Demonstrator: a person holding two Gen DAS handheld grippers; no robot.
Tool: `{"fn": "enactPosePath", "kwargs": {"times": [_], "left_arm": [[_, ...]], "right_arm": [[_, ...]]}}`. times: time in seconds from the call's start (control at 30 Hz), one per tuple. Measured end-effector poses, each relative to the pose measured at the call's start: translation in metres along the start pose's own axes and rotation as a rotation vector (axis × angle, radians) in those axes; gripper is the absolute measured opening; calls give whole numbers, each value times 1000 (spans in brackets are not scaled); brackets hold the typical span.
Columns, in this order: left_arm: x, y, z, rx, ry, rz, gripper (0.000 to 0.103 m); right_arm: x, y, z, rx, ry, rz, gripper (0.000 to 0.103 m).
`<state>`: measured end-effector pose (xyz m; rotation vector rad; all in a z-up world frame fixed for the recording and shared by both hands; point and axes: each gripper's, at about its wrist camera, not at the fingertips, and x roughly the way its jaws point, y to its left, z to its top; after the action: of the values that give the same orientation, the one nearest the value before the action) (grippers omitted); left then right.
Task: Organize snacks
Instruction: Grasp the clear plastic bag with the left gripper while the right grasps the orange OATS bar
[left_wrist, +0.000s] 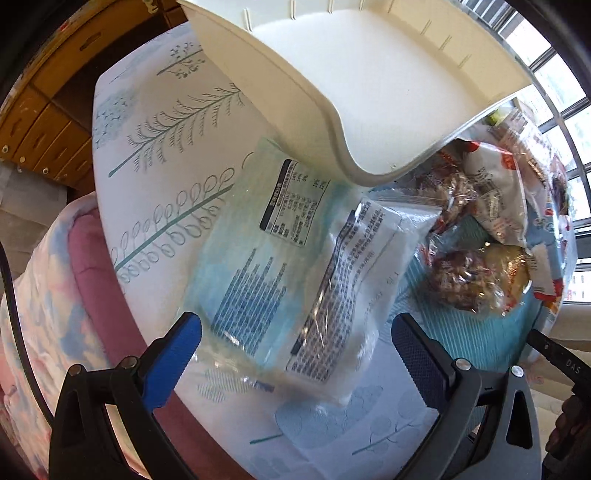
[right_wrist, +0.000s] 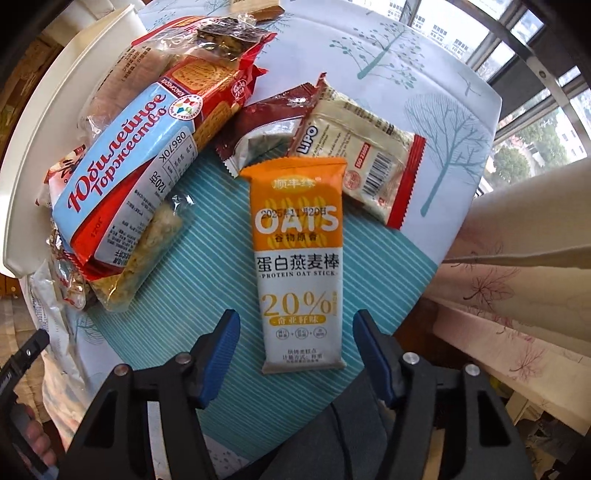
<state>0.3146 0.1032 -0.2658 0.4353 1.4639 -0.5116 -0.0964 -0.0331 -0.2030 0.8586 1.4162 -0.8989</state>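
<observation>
Oat bar (right_wrist: 300, 258): flat on counter (right_wrist: 424, 74). Right gripper (right_wrist: 295, 345) wide open, empty, straddling it; lower squarely, pinch sides. Left gripper (left_wrist: 295, 347) likewise open, empty.

Both wrist views look down, close, sharing the snack pile (right_wrist: 125, 177).

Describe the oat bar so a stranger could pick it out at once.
On the round table, find the teal striped mat. The oat bar lies alone at its middle, just ahead of the right gripper and its open jaws. Only it is orange over white and reads OATS.
</observation>
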Motion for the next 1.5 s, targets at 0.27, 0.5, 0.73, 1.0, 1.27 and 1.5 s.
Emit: {"fn": "enactPosePath", "kwargs": {"times": [0.27,0.5,0.73,1.0,1.27,1.5], "left_arm": [[27,-14,25,44,-10,100,102],[37,-29,37,82,-54,120,103],[28,-32,19,102,-116,93,103],[22,-15,-1,100,-94,84,92],[12,-32,-38,155,-68,125,83],[2,-43,-53,171,-60,126,62]], "right_arm": [[20,16,18,-28,14,-35,47],[27,13,39,-48,2,-30,42],[23,10,44,-78,-10,-33,40],[4,4,12,-80,-9,0,39],[-29,3,7,-101,-10,53,39],[-69,0,12,-120,-70,90,39]]}}
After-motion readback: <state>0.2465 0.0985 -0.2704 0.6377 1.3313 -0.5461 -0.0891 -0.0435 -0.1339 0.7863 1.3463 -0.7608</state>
